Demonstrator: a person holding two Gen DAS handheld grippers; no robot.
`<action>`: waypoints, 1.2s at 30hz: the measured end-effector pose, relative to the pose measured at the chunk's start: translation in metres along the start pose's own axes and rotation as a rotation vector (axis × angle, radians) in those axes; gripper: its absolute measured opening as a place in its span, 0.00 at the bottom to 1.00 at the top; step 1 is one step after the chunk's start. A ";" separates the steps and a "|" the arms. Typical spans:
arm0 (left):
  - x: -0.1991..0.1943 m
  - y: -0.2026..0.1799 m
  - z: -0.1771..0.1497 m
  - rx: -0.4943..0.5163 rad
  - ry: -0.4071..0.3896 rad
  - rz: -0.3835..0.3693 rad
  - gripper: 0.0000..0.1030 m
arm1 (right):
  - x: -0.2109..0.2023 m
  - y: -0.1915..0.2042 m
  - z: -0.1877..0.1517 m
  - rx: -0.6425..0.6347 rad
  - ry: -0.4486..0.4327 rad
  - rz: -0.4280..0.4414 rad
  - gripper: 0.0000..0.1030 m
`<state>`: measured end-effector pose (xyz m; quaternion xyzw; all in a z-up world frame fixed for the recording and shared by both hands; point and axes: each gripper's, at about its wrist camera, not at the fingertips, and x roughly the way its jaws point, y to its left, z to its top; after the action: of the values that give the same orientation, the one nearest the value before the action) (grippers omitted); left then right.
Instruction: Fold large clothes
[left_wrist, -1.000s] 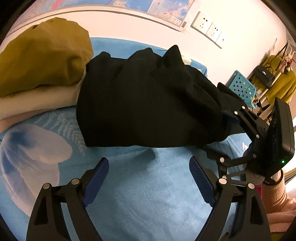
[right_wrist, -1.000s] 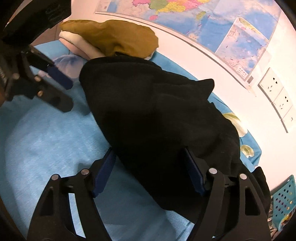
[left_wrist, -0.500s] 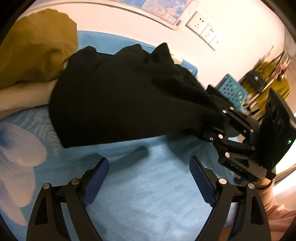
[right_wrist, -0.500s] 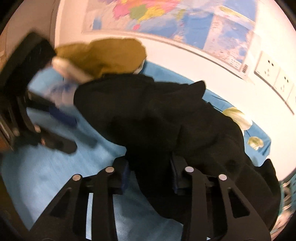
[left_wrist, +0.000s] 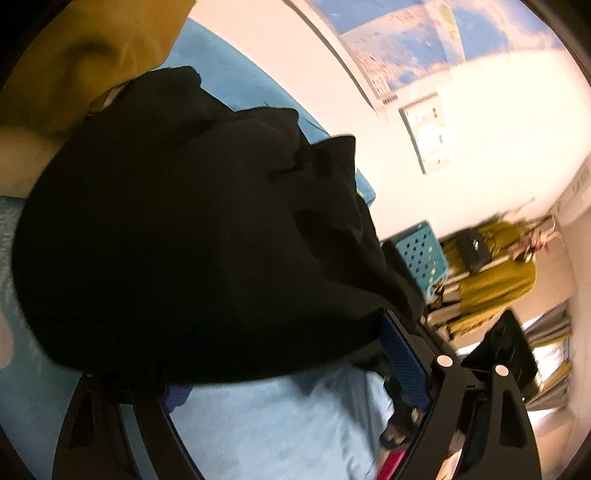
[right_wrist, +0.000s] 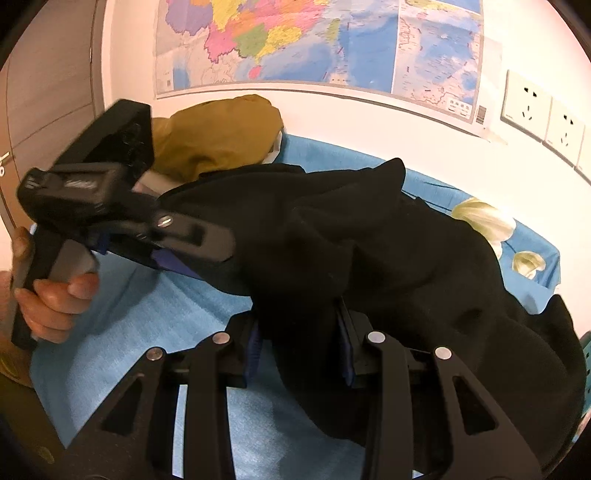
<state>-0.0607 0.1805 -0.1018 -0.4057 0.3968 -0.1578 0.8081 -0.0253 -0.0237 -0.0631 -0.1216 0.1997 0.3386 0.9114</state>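
Note:
A large black garment (right_wrist: 369, 251) lies bunched on the blue bed sheet (right_wrist: 177, 306); it fills the left wrist view (left_wrist: 192, 236). My right gripper (right_wrist: 299, 347) is shut on the garment's near edge. My left gripper (left_wrist: 291, 365) is open, its fingers spread wide around the garment's left end, cloth draped over the left finger. It also shows in the right wrist view (right_wrist: 207, 254), pushed into the garment's edge, with the hand on its handle.
A mustard garment (right_wrist: 221, 136) lies on pale folded cloth at the head of the bed. A map (right_wrist: 314, 40) and sockets (right_wrist: 528, 103) are on the wall. A teal perforated crate (left_wrist: 424, 258) and hanging clothes (left_wrist: 495, 266) stand beyond the bed's right end.
My right gripper closed on the garment's edge. My left gripper moved forward and tilted, so the garment's end now sits between its open fingers.

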 end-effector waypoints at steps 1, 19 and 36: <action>-0.001 0.002 0.003 -0.017 -0.016 -0.009 0.83 | 0.000 0.000 0.000 0.005 -0.003 0.004 0.32; 0.027 -0.012 0.030 0.077 -0.009 0.240 0.48 | -0.065 -0.052 -0.063 0.477 -0.060 0.335 0.71; 0.019 -0.005 0.032 0.145 0.026 0.246 0.50 | -0.065 -0.131 -0.117 1.013 -0.097 0.050 0.87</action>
<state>-0.0238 0.1832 -0.0967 -0.2925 0.4416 -0.0910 0.8433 -0.0158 -0.1990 -0.1268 0.3561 0.2990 0.2262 0.8559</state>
